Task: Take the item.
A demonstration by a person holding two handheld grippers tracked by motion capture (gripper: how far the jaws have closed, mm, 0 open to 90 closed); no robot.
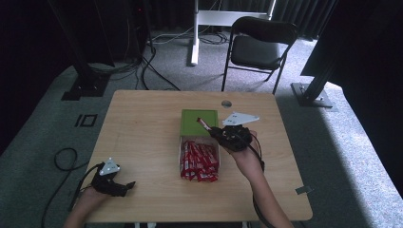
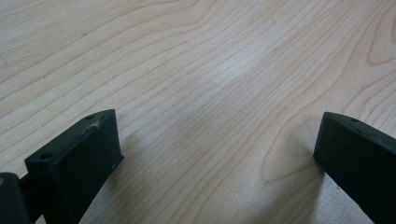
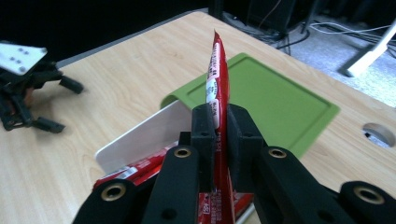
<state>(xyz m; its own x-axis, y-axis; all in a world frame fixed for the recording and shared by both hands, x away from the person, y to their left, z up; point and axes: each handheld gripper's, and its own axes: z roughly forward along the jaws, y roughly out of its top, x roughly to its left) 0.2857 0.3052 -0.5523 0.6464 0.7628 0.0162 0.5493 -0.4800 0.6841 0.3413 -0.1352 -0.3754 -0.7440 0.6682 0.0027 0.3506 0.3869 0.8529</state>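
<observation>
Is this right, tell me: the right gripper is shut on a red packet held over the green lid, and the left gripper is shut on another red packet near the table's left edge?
Not quite. The left gripper holds nothing: the left gripper view shows its jaws wide apart over the bare table. The rest stands: the right gripper is shut on a red packet over the green lid.

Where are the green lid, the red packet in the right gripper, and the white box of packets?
green lid (image 3: 280, 100), right gripper view, on its flat top.
red packet (image 3: 216, 74), right gripper view, on its upper half above the jaws.
white box (image 3: 144, 133), right gripper view, on its end wall.
</observation>
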